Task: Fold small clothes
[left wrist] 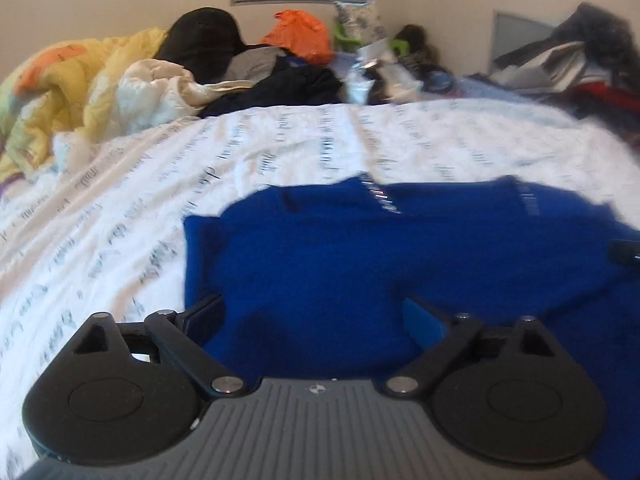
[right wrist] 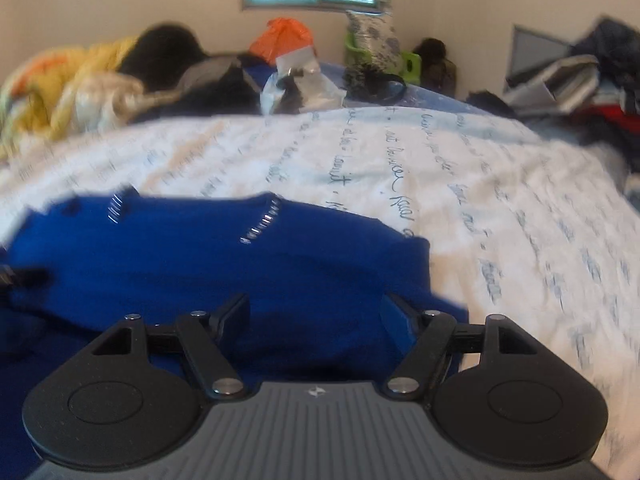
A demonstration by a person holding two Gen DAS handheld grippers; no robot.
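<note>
A royal-blue garment (left wrist: pixel 400 248) lies spread flat on the white script-printed bedsheet (left wrist: pixel 120 240), with small white lettering strips near its far edge. My left gripper (left wrist: pixel 316 316) stands open just over the garment's near left part, and the cloth lies below its fingers without being pinched. In the right wrist view the same blue garment (right wrist: pixel 240 260) fills the left half. My right gripper (right wrist: pixel 318 318) is open above its near right corner, nothing clamped. A dark bit of the other gripper shows at each view's edge.
The bedsheet (right wrist: pixel 500 208) stretches bare to the right and far side. A yellow quilt (left wrist: pixel 60 80), dark clothes (left wrist: pixel 288 84) and an orange bag (left wrist: pixel 300 36) are heaped along the wall. More piled clothing (left wrist: pixel 580 64) sits at the right.
</note>
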